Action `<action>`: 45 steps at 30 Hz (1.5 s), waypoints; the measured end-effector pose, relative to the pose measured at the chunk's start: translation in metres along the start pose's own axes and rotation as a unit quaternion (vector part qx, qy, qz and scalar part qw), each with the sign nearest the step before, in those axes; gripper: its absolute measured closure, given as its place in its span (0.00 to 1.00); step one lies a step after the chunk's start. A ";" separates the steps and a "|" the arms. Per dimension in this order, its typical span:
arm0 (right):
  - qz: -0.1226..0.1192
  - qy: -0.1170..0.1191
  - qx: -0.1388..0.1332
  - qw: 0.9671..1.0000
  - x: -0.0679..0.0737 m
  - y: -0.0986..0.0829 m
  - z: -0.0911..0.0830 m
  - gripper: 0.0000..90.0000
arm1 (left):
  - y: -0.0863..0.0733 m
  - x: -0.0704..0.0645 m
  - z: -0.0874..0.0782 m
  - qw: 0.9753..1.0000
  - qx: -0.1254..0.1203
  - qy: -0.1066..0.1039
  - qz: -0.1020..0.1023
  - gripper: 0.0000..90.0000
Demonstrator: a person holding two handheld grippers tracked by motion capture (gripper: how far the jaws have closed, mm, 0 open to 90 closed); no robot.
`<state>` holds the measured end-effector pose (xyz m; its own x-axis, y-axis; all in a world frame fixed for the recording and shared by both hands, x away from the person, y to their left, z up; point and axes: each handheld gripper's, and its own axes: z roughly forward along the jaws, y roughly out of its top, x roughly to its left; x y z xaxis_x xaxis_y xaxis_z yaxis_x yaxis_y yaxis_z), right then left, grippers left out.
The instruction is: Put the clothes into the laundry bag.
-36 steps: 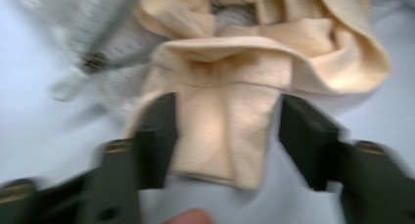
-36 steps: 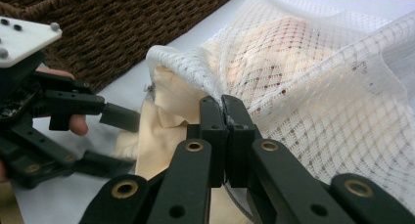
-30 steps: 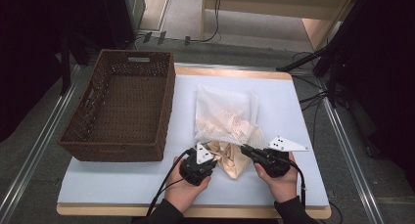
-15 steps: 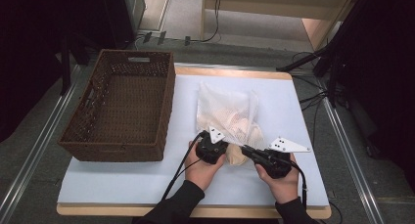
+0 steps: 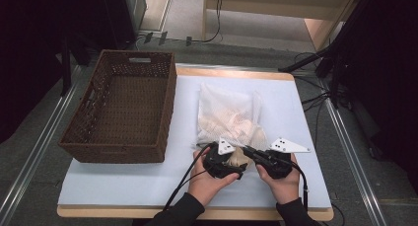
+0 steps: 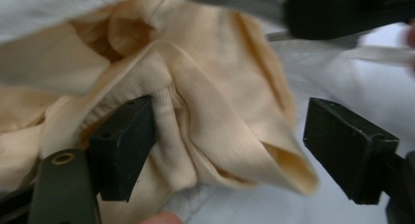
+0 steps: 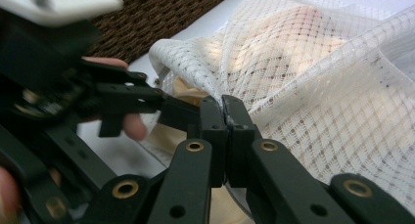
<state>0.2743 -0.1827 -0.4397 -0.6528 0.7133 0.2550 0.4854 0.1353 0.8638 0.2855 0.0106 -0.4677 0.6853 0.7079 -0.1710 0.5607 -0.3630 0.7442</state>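
A white mesh laundry bag (image 5: 229, 116) lies on the tabletop (image 5: 123, 186), to the right of a brown wicker basket (image 5: 123, 115) and just apart from it. Inside the bag sits a peach-coloured garment (image 6: 195, 116), and part of it spills out at the bag's near opening, where both hands work.

The right gripper (image 7: 226, 119) has its fingers clenched on the bag's mesh edge at the mouth, apparently holding the opening up and steady. The left gripper (image 6: 230, 145) is pushed in at the mouth with its fingers released, wide apart; folds of the garment lie between them, one finger (image 6: 125, 145) pressing against the cloth, the other (image 6: 350, 148) standing clear of it over the tabletop.

Judged from this, the work is at an early to middle stage. The bag is open and held, and the garment is reached but not yet grasped. Most of the cloth still lies within the mesh. Left to do, it seems: close on the garment and draw it free of the bag. The basket stands empty, a likely place for it.
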 end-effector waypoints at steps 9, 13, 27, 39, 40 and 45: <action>-0.001 0.001 -0.003 1.000 0.001 -0.001 -0.001 1.00 | 0.005 0.002 0.006 0.998 0.000 0.065 0.015 0.81; -0.002 0.001 -0.006 1.000 0.003 0.000 -0.002 1.00 | 0.009 0.008 -0.002 0.997 -0.038 0.061 0.005 0.86; 0.002 -0.005 -0.011 1.000 -0.003 0.002 -0.007 1.00 | 0.018 0.046 0.017 0.991 -0.066 0.106 -0.042 0.82; 0.010 -0.015 -0.012 1.000 -0.007 0.001 -0.006 1.00 | 0.011 0.036 -0.007 0.998 -0.052 0.034 -0.027 0.51; 0.010 -0.015 -0.012 1.000 -0.007 0.001 -0.006 1.00 | 0.010 0.032 -0.008 0.998 -0.052 0.031 -0.020 0.51; 0.013 -0.018 -0.012 1.000 -0.006 0.000 -0.005 0.99 | 0.007 0.017 0.001 0.999 -0.031 0.035 0.008 0.42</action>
<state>0.2758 -0.1905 -0.4394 -0.6183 0.7412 0.2613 0.4873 0.1007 0.8674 0.3020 0.0197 -0.4663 0.6591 0.7433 -0.1146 0.5184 -0.3385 0.7853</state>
